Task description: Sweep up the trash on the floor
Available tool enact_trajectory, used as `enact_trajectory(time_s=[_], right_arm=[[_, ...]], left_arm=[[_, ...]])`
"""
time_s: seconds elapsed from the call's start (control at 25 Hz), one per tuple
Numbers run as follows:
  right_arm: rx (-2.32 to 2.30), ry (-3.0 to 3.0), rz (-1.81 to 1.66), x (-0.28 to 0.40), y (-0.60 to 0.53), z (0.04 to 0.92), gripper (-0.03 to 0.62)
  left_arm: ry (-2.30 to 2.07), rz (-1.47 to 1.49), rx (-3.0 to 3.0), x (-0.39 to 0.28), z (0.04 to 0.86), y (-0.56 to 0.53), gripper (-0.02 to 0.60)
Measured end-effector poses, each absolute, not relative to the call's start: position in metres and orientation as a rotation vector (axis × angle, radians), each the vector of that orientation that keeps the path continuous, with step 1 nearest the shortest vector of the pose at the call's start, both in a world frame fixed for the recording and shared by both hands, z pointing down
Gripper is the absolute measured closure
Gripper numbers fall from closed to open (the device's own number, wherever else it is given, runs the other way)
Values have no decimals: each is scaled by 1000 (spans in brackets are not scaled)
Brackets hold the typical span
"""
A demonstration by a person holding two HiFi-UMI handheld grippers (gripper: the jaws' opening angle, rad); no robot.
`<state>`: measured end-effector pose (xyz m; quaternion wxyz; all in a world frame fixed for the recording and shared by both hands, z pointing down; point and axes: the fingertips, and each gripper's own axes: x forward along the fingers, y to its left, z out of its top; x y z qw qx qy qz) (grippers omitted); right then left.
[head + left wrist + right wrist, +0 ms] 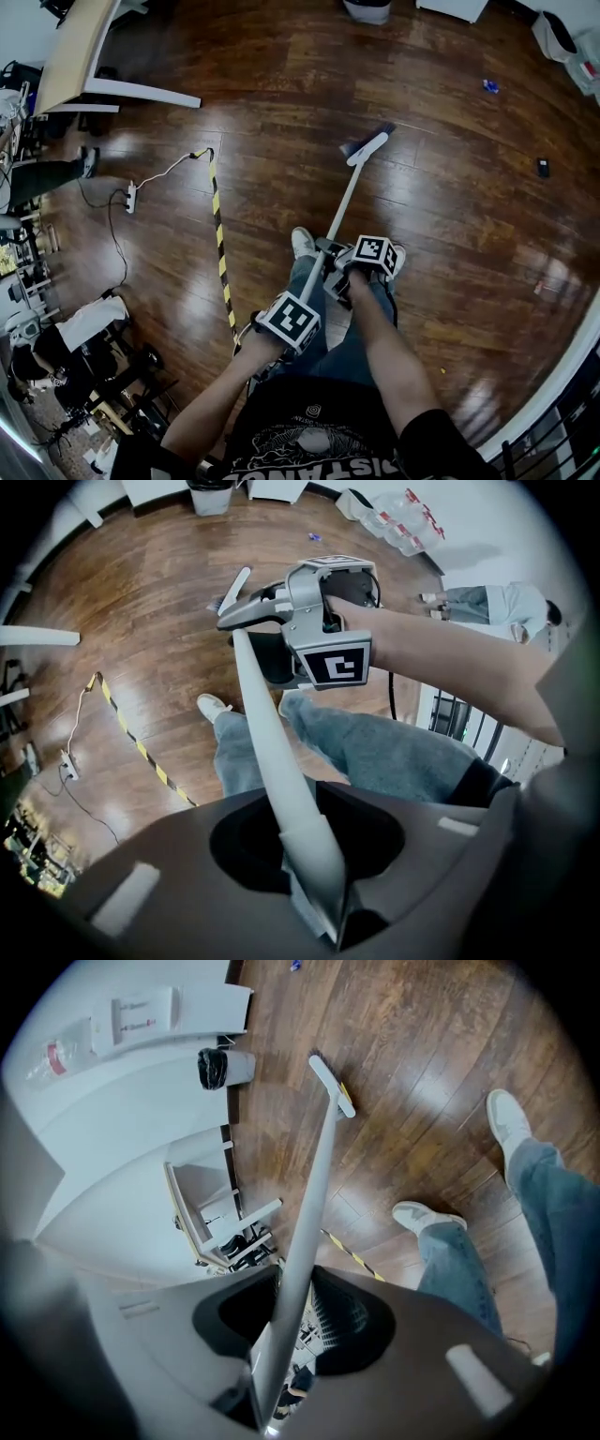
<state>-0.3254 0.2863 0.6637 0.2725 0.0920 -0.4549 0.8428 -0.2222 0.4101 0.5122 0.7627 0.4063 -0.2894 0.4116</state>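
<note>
Head view only: blue scrap (pixel 490 86) and a small dark object (pixel 543 167) lie on the wood floor (pixel 281 75), well apart from the broom head.

Gripper views: left claw (pixel 314 874) is clamped on the upper end of the white broom (pixel 349 192). Right claw (pixel 272 1354) is clamped farther down the shaft.

Broom slants forward, head on the floor ahead of the shoes (pixel 302 242).

Yellow-black tape strip (pixel 220 244) and power strip (pixel 131 197) lie to the left. Bin (pixel 220 1068) stands by the wall.
</note>
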Motion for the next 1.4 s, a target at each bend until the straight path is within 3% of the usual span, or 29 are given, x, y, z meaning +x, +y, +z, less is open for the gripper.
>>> enact_trajectory(time_s=[0.92, 1.4], right_arm=[[819, -1226, 2465, -100, 142, 674, 488], [940, -1317, 2632, -78, 84, 642, 490]], left_arm=[[-270, 1106, 1195, -93, 519, 300, 495], [-258, 1211, 1248, -84, 496, 253, 494]])
